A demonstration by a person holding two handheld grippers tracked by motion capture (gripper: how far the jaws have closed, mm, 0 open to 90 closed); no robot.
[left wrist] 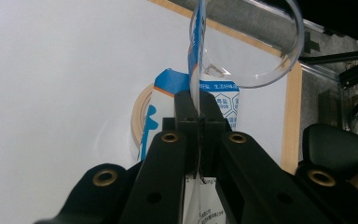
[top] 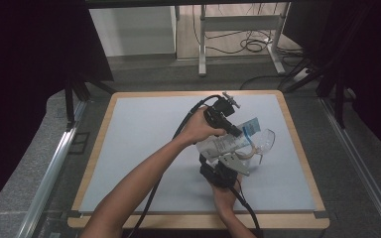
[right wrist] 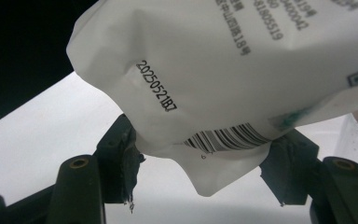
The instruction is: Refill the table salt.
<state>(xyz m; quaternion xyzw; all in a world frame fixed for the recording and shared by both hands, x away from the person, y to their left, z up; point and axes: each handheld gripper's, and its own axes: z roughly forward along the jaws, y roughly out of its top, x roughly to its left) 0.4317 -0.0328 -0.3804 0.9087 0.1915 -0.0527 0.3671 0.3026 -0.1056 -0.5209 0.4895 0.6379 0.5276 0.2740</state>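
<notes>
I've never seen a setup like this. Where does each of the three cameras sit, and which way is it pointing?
High view: above the person's side, looking forward and down on the table; both forearms, left gripper and right gripper show.
Left gripper view: rides on the left gripper, looking along its jaws, shut on the white pouch; clear bowl beyond.
Right gripper view: rides on the right gripper, looking along its jaws, which flank the pouch's barcoded end.
Shared: all three show the pouch and the table.

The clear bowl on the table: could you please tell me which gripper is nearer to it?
Left. The left gripper pinches the bag's top edge beside the bowl; the right gripper holds the bag's bottom, farther back.
</notes>
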